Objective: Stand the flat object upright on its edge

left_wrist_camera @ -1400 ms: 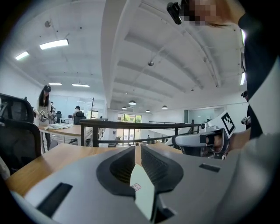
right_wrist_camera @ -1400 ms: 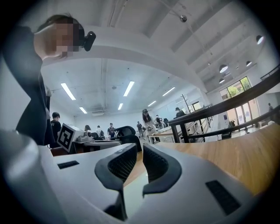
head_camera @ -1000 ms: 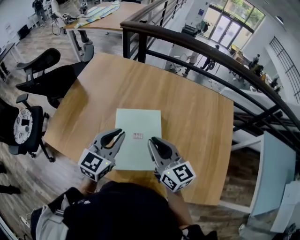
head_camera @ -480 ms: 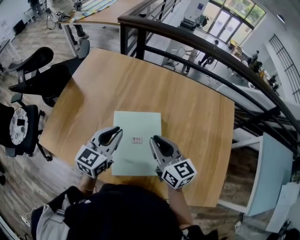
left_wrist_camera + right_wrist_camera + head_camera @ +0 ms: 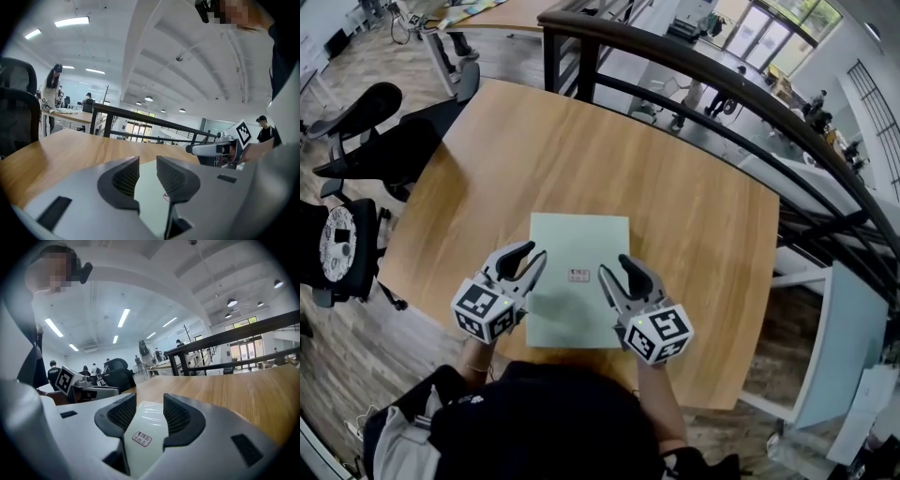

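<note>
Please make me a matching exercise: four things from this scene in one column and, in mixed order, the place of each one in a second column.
Things:
1. pale green board
2. small label
3. black office chair
4. dark railing

Places:
a. beyond the table's far edge
b. lying flat on the wooden table
c. off the table's left side
d. on the board's top face

Pairs: 1-b, 2-d, 3-c, 4-a

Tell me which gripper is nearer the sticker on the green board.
Right. Right gripper just right of the sticker; left gripper farther off, at the left edge of the board.
</note>
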`<state>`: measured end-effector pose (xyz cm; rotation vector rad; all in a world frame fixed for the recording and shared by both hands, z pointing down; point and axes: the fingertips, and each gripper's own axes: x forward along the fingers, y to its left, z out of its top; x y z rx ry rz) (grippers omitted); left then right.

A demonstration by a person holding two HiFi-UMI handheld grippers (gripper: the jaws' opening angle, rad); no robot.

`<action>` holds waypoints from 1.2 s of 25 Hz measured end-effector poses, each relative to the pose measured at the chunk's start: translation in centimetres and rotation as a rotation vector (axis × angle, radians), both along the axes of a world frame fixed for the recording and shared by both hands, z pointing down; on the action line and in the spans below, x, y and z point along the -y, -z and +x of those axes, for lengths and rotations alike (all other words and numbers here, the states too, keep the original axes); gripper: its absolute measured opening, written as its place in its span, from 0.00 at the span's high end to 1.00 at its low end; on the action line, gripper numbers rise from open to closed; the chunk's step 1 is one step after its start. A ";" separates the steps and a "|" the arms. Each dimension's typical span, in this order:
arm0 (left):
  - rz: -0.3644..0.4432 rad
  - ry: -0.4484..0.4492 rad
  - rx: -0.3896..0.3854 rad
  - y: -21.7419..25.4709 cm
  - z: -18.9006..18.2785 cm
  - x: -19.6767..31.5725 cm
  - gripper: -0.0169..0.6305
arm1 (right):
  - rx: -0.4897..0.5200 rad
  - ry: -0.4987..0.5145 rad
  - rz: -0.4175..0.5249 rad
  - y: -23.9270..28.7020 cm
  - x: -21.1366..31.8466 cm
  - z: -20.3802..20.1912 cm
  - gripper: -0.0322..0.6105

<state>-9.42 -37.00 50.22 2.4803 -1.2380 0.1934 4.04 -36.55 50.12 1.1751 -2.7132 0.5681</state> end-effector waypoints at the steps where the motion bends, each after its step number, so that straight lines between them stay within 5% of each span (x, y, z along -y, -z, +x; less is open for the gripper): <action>1: -0.009 0.002 0.004 -0.5 -0.1 0.2 0.82 | -0.008 -0.015 -0.007 -0.6 0.4 0.3 0.69; 13: -0.189 0.007 0.010 -6.3 -1.4 1.5 0.62 | -0.154 -0.114 -0.076 -5.3 3.8 3.1 0.69; 30: -0.376 -0.009 0.002 -11.7 -1.2 1.5 0.51 | -0.127 -0.099 -0.352 -12.2 4.3 4.4 0.62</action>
